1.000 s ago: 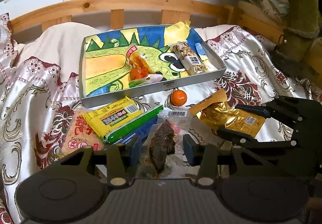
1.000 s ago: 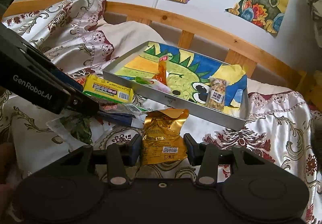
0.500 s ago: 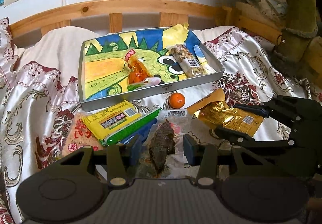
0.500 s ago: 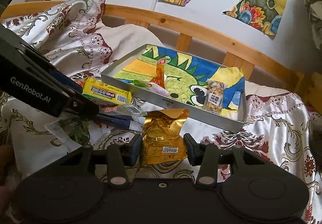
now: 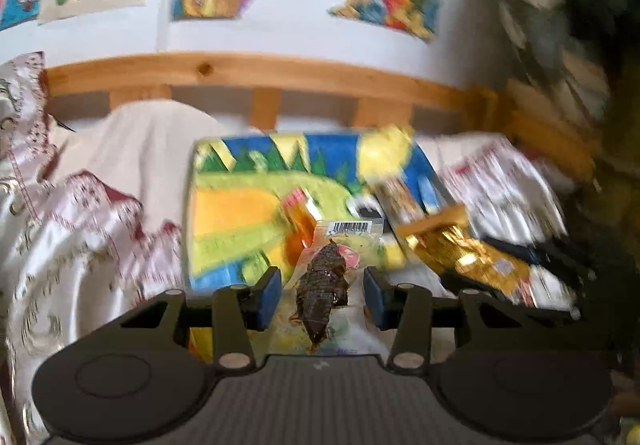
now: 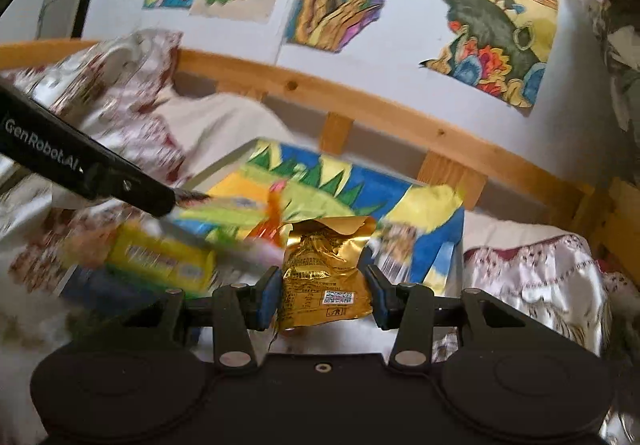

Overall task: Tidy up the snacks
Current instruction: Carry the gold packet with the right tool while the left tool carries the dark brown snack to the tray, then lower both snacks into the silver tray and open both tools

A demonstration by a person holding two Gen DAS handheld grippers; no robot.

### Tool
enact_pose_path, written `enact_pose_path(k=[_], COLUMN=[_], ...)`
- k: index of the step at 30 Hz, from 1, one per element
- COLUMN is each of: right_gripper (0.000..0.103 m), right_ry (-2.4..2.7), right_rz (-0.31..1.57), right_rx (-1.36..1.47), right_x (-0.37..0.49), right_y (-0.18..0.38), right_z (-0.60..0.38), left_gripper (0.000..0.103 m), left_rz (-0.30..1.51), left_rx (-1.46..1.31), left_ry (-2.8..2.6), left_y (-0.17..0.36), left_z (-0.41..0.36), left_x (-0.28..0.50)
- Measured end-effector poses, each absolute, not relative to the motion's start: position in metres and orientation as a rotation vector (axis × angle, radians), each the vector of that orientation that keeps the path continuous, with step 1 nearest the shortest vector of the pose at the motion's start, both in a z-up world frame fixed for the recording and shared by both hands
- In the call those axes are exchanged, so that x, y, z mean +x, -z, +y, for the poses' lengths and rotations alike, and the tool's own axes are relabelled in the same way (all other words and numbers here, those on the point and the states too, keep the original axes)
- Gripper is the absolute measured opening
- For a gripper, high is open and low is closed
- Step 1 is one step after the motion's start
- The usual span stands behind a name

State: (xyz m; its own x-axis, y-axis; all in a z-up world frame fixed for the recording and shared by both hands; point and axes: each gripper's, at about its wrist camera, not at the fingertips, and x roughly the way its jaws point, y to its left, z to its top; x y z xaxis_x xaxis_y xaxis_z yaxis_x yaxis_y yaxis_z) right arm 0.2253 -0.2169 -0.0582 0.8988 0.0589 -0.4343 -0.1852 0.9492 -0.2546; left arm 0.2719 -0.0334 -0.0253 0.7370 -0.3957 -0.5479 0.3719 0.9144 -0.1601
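Observation:
My left gripper (image 5: 323, 295) is shut on a clear packet with a dark brown dried snack (image 5: 322, 285) and holds it up over the near edge of the painted tray (image 5: 240, 213). My right gripper (image 6: 324, 299) is shut on a gold foil packet (image 6: 326, 269), lifted in front of the same tray (image 6: 360, 189). The gold packet (image 5: 464, 257) also shows at the right in the left wrist view. The tray holds an orange packet (image 5: 298, 213) and a nut bar (image 6: 394, 245). Both views are blurred by motion.
A yellow packet (image 6: 160, 261) lies on the patterned satin bedspread (image 5: 80, 245) left of the tray. A wooden bed rail (image 6: 400, 117) and a wall with paintings stand behind. The left gripper's arm (image 6: 80, 169) crosses the right wrist view.
Both grippers have lifted their packets off the bedspread and moved forward toward the tray. The views now tilt upward and show more wall.

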Motion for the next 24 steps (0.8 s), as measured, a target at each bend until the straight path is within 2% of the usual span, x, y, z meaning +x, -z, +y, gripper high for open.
enact_pose_path(k=[11,24], right_gripper=[0.047,0.047], right_ry=[-0.126,-0.099], right_rz=[0.418,0.511], right_rx=[-0.209,-0.097], right_x=[0.316,0.371], right_y=[0.072,0.113], right_z=[-0.225,-0.228], left_gripper=[0.049,0.049], left_rz=[0.600,0.654], left_rx=[-0.169,-0.115], left_ry=[0.254,0.172], left_y=[0.051,0.101], left_z=[-0.043,-0.059], left_x=[0.378,0.413])
